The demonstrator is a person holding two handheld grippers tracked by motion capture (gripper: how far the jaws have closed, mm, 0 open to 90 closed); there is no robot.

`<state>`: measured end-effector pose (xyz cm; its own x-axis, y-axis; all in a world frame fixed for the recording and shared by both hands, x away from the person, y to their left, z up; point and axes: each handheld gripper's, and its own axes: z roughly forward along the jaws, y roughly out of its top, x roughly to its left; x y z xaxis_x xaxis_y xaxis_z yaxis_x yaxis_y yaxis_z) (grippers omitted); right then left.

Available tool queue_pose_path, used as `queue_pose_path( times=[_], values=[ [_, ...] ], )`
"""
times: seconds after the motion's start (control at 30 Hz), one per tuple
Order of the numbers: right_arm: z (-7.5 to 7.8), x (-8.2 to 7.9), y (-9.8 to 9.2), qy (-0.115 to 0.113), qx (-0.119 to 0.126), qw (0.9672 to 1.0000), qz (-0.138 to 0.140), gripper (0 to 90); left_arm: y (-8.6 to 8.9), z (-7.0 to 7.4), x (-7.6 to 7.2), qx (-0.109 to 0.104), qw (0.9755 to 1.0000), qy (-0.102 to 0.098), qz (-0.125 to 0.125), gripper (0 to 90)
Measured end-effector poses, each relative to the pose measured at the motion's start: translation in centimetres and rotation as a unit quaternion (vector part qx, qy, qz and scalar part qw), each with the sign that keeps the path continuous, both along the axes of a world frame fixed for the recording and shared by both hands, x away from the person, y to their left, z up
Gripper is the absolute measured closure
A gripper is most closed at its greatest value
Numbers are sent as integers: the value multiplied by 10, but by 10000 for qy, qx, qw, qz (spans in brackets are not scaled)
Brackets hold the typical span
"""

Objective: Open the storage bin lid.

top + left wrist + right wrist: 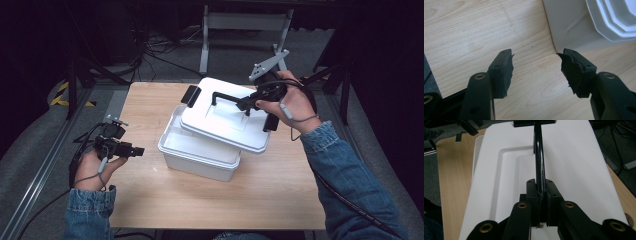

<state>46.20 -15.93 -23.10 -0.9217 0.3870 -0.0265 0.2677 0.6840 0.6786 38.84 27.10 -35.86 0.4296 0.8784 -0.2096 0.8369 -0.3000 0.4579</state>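
A white plastic box stands on the wooden table. Its white lid hangs tilted over the box, shifted toward the back right, so the box's near-left inside shows. My right gripper is shut on the lid's black handle; the right gripper view has the handle pinched between the pads, with the lid below. My left gripper sits low at the table's left, open with nothing between its fingers, pointing at the box wall.
A black latch sticks out at the lid's far left end. Bare wood lies in front of the box and to its left. A metal frame and cables lie on the floor beyond the table.
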Motion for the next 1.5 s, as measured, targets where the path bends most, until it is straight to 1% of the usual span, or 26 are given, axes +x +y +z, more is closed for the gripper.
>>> queue_pose_path(
  times=[0.23,0.27,0.33,0.43,0.5,0.53,0.63,0.73,0.9,0.97,1.0,1.03,1.1,1.17,1.2,1.23,1.27,1.37,1.5],
  values=[
    [2,5,-29,8,80,9995,-321,845,0,-1,0,24,10000,-1,14,427],
    [2,5,-29,8,80,9995,-321,845,0,-1,0,24,10000,-1,14,426],
    [2,8,-40,9,79,9989,-460,845,1,-1,0,3,10000,-3,31,427],
    [2,10,-46,-5,69,9985,-537,845,2,-2,0,35,10000,1,21,427],
    [2,12,-54,-17,64,9979,-637,845,2,-2,0,12,10000,-8,41,429],
    [1,13,-57,-36,55,9976,-687,845,2,-2,0,14,10000,25,38,429],
    [0,17,-67,-14,63,9965,-828,845,3,-2,0,-5,10000,13,66,429],
    [-2,20,-77,7,69,9950,-999,845,3,-2,0,14,10000,7,35,429],
    [-9,25,-92,-50,-134,9922,-1240,846,2,-3,0,27,10000,32,38,428],
    [-12,26,-99,-57,-176,9908,-1344,846,2,-4,1,33,10000,57,41,428],
    [-15,29,-105,-62,-186,9892,-1456,845,2,-4,1,36,10000,60,33,428],
    [-15,29,-105,-62,-186,9892,-1456,845,1,-4,1,35,10000,63,45,428],
    [-19,32,-110,-28,-175,9880,-1532,845,1,-4,1,40,10000,66,32,428],
    [-24,35,-115,13,-190,9866,-1618,845,1,-4,1,42,10000,65,34,429],
    [-31,38,-119,84,-206,9854,-1687,845,1,-4,1,42,10000,68,34,428],
    [-31,38,-119,84,-206,9854,-1687,845,1,-4,1,46,10000,71,39,428],
    [-34,39,-122,99,-206,9849,-1718,845,1,-4,1,52,10000,61,35,428],
    [-48,42,-127,150,-248,9822,-1857,845,2,-5,1,30,10000,84,40,428],
    [-70,48,-134,316,-315,9786,-2009,845,2,-6,1,33,9999,88,51,427]
  ],
)
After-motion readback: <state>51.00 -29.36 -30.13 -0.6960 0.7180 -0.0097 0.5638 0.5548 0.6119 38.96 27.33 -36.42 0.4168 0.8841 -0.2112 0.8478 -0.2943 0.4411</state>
